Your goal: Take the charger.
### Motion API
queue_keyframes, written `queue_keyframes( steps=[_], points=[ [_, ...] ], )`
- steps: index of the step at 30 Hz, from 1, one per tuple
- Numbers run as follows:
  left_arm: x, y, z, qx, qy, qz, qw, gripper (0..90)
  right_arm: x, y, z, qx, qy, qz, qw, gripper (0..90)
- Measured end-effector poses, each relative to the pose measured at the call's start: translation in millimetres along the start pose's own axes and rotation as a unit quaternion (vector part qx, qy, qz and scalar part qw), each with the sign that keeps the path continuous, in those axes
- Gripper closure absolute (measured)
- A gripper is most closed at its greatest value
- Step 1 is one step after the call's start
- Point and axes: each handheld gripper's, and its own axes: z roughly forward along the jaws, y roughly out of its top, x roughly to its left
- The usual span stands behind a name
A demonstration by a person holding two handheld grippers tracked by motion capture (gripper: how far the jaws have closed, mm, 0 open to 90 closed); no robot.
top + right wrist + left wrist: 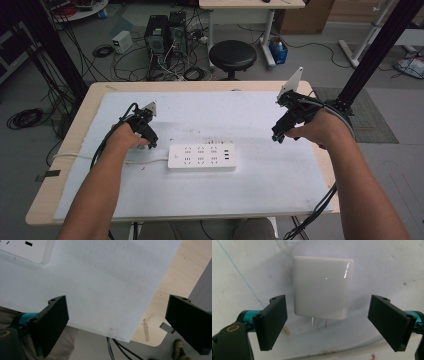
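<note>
A white foam-covered table (280, 185) bore a white plastic power strip (201, 156). Left of it lay a glossy white square charger (322, 287), likely light, rigid, slippery; grip its flat sides. The left gripper (335, 322) straddled it, jaws spread; the right gripper (117, 325) hung wide apart, holding nothing.

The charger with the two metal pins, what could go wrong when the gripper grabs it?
The charger looks glossy, so it might slip between the open left gripper. It lies flat on the sheet, so the jaws could scrape the sheet or push it away instead of catching it. Its pins point toward the gripper, so a crooked grab might bend them or make plugging into the strip hard.
</note>
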Motion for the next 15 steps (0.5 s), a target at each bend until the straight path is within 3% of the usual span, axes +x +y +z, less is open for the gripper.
queue_keyframes(
  steps=[4,5,12,13,14,15],
  points=[
    [2.5,2.1,4.8,0.0,0.002,-0.004,1.0,15.9,-1.6,-1.2,1.5,0.002,0.0,0.002,1.0,4.3],
    [2.9,2.7,4.8,-0.008,0.004,-0.005,0.9999,21.8,-2.9,-1.8,1.7,0.001,0.001,0.002,1.0,4.3],
    [3.8,3.9,9.6,-0.004,-0.009,-0.012,0.9999,33.3,-3.5,-1.6,4.5,0.001,0.003,0.005,1.0,4.3],
    [3.8,3.5,8.7,-0.011,-0.005,-0.014,0.9998,33.3,-3.5,-1.6,4.5,0.001,0.003,0.005,1.0,4.3],
    [4.3,2.9,7.1,-0.019,-0.001,-0.013,0.9997,40.7,-3.9,-1.5,4.8,0.0,0.002,0.003,1.0,4.3],
    [4.4,2.4,6.2,-0.023,0.003,-0.013,0.9997,41.4,-4.2,-1.7,5.0,0.001,0.004,0.006,1.0,4.3]
  ],
)
